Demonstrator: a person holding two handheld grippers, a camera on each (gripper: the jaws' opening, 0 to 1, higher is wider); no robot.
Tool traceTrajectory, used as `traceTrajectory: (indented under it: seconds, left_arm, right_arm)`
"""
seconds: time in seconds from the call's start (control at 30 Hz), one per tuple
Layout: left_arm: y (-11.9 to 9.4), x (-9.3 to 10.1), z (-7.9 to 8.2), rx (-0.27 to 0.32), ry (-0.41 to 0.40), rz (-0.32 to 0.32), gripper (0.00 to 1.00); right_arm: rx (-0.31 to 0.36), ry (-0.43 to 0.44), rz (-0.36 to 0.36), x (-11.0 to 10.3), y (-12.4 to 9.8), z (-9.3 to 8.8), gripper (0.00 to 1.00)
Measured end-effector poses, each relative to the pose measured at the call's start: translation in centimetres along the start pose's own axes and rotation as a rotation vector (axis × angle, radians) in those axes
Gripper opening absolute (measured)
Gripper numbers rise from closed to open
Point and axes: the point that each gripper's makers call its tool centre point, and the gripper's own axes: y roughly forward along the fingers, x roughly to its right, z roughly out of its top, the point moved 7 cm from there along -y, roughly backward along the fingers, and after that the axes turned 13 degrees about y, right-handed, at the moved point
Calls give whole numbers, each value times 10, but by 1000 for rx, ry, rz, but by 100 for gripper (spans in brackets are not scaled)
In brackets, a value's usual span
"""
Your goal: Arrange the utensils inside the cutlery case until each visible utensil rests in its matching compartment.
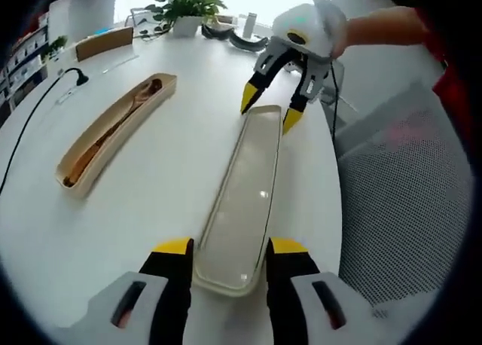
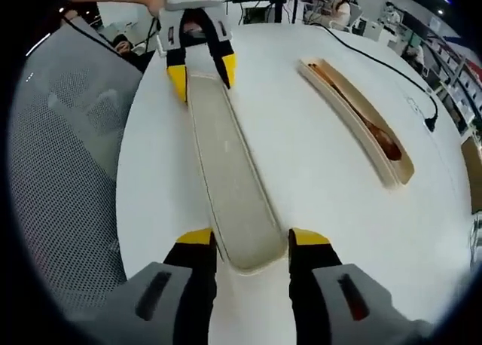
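A long cream lid point(image 1: 239, 209) of the cutlery case lay flat on the white table point(image 1: 151, 202), near the table's edge, with a gripper at each end. In the left gripper view the left gripper point(image 1: 228, 264) stood with its yellow-tipped jaws spread apart on either side of the lid's near end, just beside its rim; whether they touched it could not be told. At the far end the right gripper point(image 1: 266, 108), held in a person's hand point(image 1: 340, 30), straddled the other end with its jaws likewise apart. The right gripper view showed the same from the opposite end: the right gripper point(image 2: 251, 241) bracketing the near end of the lid point(image 2: 230, 172), the left gripper point(image 2: 202, 74) at the far one. Well apart from the lid lay the case's tan base point(image 1: 113, 132), holding a wooden spoon point(image 1: 135, 96) lengthwise; other utensils in it were too indistinct to name. A black cable point(image 1: 38, 111) ran across the table beyond the base, a potted plant point(image 1: 188, 6) stood at the far side, and a grey mesh chair point(image 2: 68, 157) sat beside the table.
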Motion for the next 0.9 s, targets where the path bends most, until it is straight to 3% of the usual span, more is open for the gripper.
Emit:
traceTrajectory:
  seconds: [0.07,0.27,0.37,0.43,0.53,0.63,0.7,0.8,0.9]
  left_arm:
    - [1,-1,0,1,6,-1,39]
    - [3,4,1,-21,70,2,38]
    - [4,7,1,-42,111,5,34]
    - [5,6,4,-42,102,0,28]
    - [7,6,4,-51,85,2,21]
    - [7,7,2,-54,106,16,18]
    - [6,6,1,-60,116,18,16]
    - [2,4,-3,-98,201,48,12]
    - [0,5,-4,-92,194,46,11]
  right_arm:
    - [-1,-6,0,-2,0,-1,35]
    - [-20,95,59,-4,-2,-2,35]
    - [8,244,143,-5,-5,0,32]
    - [16,334,154,1,-10,3,25]
    - [35,293,141,0,-11,7,20]
    - [5,152,108,-3,-8,3,16]
    - [-2,172,107,-5,-6,-1,15]
    - [16,145,68,0,-8,-4,13]
    - [27,124,62,1,-7,-7,11]
